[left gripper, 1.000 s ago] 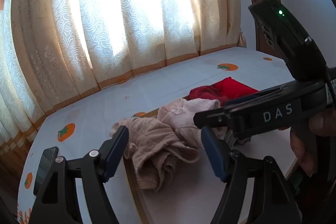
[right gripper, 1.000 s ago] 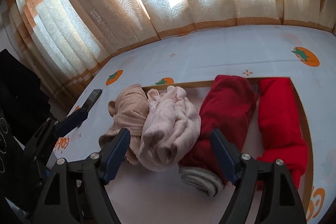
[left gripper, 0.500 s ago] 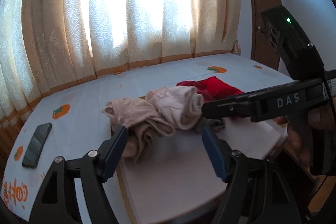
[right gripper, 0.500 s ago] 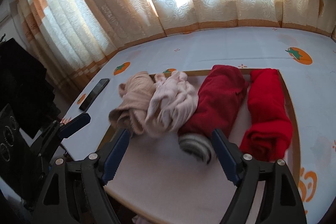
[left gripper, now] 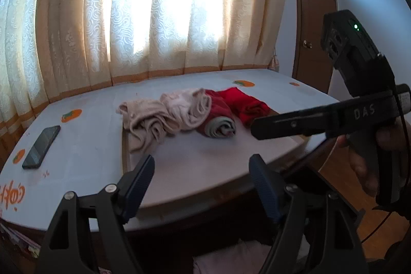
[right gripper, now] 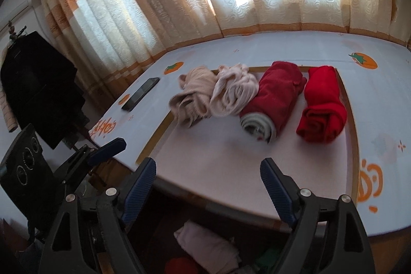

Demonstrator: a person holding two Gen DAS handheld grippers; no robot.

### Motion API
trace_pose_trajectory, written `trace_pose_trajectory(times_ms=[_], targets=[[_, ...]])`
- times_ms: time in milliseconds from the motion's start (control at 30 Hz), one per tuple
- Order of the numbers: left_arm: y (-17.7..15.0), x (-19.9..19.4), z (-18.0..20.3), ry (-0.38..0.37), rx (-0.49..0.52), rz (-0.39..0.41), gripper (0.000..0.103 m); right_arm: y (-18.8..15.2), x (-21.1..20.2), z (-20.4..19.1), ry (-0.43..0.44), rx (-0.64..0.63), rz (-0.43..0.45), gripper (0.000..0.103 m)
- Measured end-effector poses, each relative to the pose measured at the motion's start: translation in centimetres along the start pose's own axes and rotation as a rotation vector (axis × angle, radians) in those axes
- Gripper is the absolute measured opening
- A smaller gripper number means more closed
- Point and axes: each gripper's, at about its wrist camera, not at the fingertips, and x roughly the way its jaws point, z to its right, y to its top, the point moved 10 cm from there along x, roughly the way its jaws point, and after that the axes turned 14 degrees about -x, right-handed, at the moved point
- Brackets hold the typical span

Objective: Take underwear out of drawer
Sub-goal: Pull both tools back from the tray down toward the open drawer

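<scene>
- Looking across a bench (right gripper: 372, 99) covered in pale cloth with orange fruit prints; its near edge curves through the lower half of both views, dark space beneath it.
- Four rolled pieces of underwear lie in a row at mid-frame inside a wood-edged panel: a beige roll (right gripper: 191, 94), a pale pink roll (right gripper: 235, 94) touching it, a dark red roll (right gripper: 272, 99) and a bright red roll (right gripper: 322, 107) slightly apart.
- Bare panel surface stretches between the rolls and the near edge.
- A phone (left gripper: 41, 147) lies left of the rolls, near the bench's left edge.
- More folded fabric (right gripper: 208, 248) shows below the edge at lower centre, in the dark; whether this is the drawer I cannot tell.
- Curtains (left gripper: 154, 4) fill the upper frame.
- The left gripper (left gripper: 201, 179) has its jaws wide and opening, with nothing between them.
- The right gripper (right gripper: 208, 181) likewise: jaws wide and opening, touching nothing.
- A hand (left gripper: 370, 161) at the left view's right edge grips the right gripper's handle.
</scene>
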Motion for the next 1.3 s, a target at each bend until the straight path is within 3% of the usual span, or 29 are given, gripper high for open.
trace_pose_trajectory(times_ms=[533,1033,1300], targets=[[-5.2,-2.2,0.9,0.014,-0.044,-0.027,0.081,-7.1,-2.9,-1.3,-0.002,-0.004,-0.028,0.086],[-10.2,0.4,-0.6,0.074,-0.074,-0.159,0.081,-15.8,-2.0,3.1,-0.149,-0.017,-0.135,0.087],[-12.4,2.4,-0.5,0.095,-0.039,-0.252,0.082,-17.7,-0.8,4.9,-0.198,-0.051,-0.167,0.087]])
